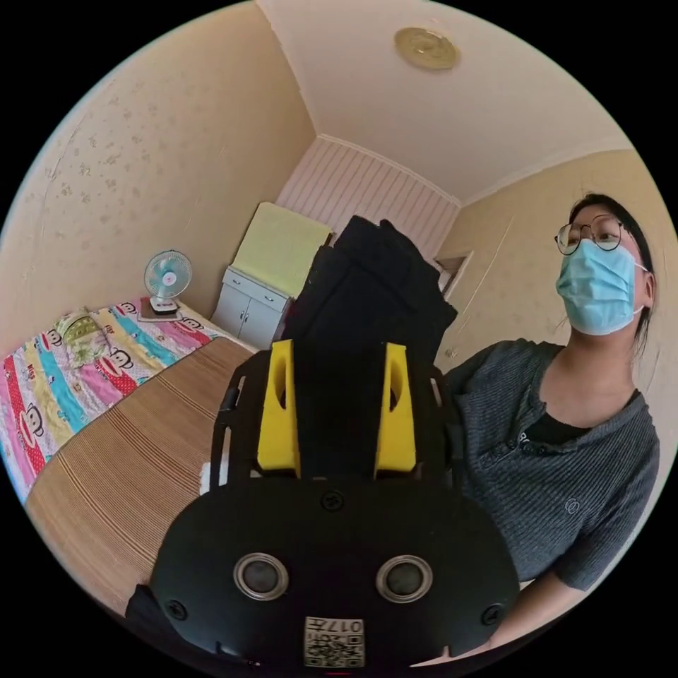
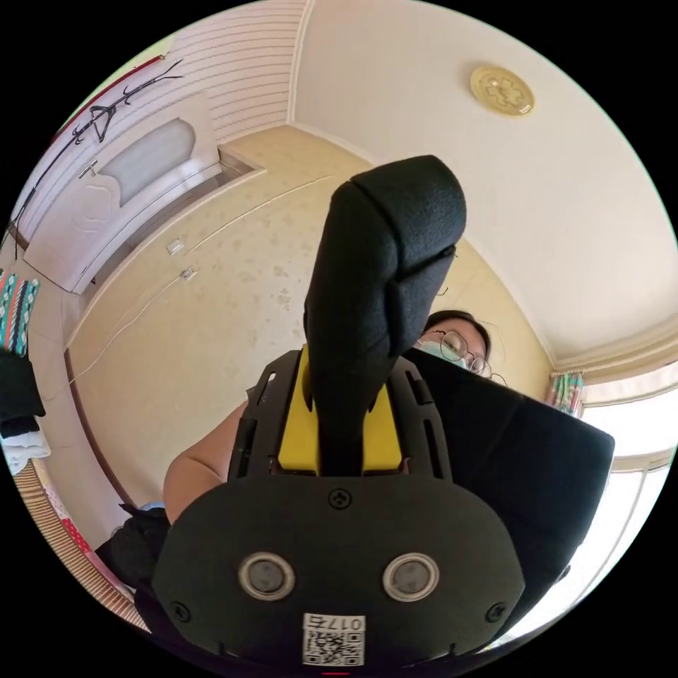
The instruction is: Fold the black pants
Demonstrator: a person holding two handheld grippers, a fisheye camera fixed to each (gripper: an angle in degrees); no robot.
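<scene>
2 grippers each pinch a bunch of the black pants [image 1: 367, 296] and hold it up in the air. In the left gripper view, the left gripper [image 1: 337, 409] has its yellow jaws a fair way apart, with a thick bundle of the cloth packed between them and pressing on both. The cloth sticks up past the jaw tips. In the right gripper view, the right gripper [image 2: 340, 424] has its jaws much closer, squeezed on a narrow bit of the pants [image 2: 381, 268], which bulges out above the jaws into a rounded fold. More of the black cloth hangs as a wide sheet at the right of that view.

The left gripper view shows a bed with a striped brown mat [image 1: 134, 452], a bright cartoon sheet [image 1: 78, 367], a small fan [image 1: 167, 279] and a white cabinet [image 1: 248, 311]. A person in a grey shirt [image 1: 544, 466] stands just beside the gripper. The right gripper view shows a white door [image 2: 120, 198], a round ceiling fitting [image 2: 502, 90] and a bright window [image 2: 628, 459].
</scene>
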